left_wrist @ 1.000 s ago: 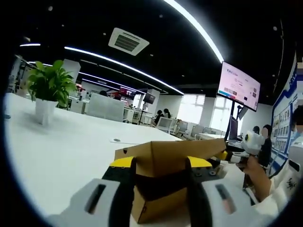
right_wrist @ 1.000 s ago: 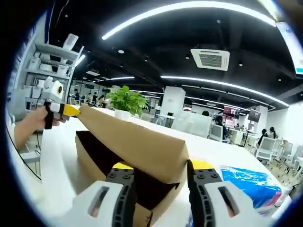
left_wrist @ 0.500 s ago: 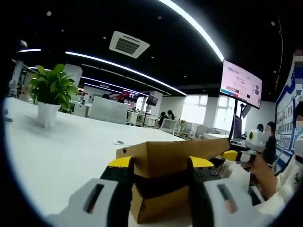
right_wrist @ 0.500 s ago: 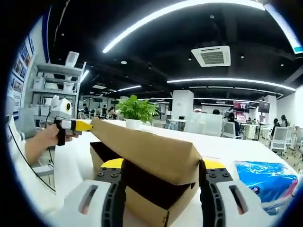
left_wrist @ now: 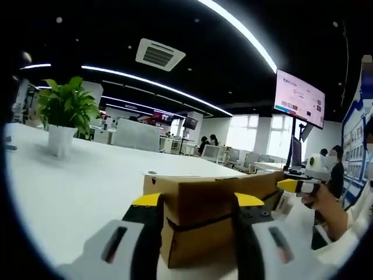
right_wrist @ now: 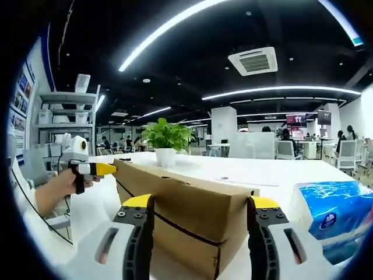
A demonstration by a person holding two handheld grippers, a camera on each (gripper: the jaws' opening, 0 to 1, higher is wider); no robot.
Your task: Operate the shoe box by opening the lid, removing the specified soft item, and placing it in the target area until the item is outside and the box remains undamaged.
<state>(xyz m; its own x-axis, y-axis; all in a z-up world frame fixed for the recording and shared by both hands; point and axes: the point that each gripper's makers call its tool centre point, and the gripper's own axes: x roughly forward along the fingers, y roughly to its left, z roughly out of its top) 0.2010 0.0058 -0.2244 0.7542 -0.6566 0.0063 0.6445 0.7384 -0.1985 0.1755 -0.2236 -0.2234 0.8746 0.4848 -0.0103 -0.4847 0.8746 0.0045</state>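
The brown cardboard shoe box (left_wrist: pixel 204 213) lies on the white table (left_wrist: pixel 70 192) with its lid down flat. My left gripper (left_wrist: pixel 198 201) is open, and its yellow-tipped jaws frame the box's near end. In the right gripper view the same box (right_wrist: pixel 186 210) stands just beyond my open right gripper (right_wrist: pixel 201 202), with nothing held between its jaws. A hand holds the left gripper (right_wrist: pixel 93 169) at the box's far left end. The right gripper (left_wrist: pixel 294 185) sits by the box's right end. What is inside the box is hidden.
A blue plastic-wrapped tissue pack (right_wrist: pixel 335 213) lies on the table right of the box. A potted green plant (left_wrist: pixel 64 114) stands farther back. Beyond the table are office desks, seated people, a wall screen (left_wrist: pixel 300 99) and a shelf unit (right_wrist: pixel 58 116).
The box lid, which stood raised at an angle, has come down flat onto the box. Both views have shifted slightly with the hands.
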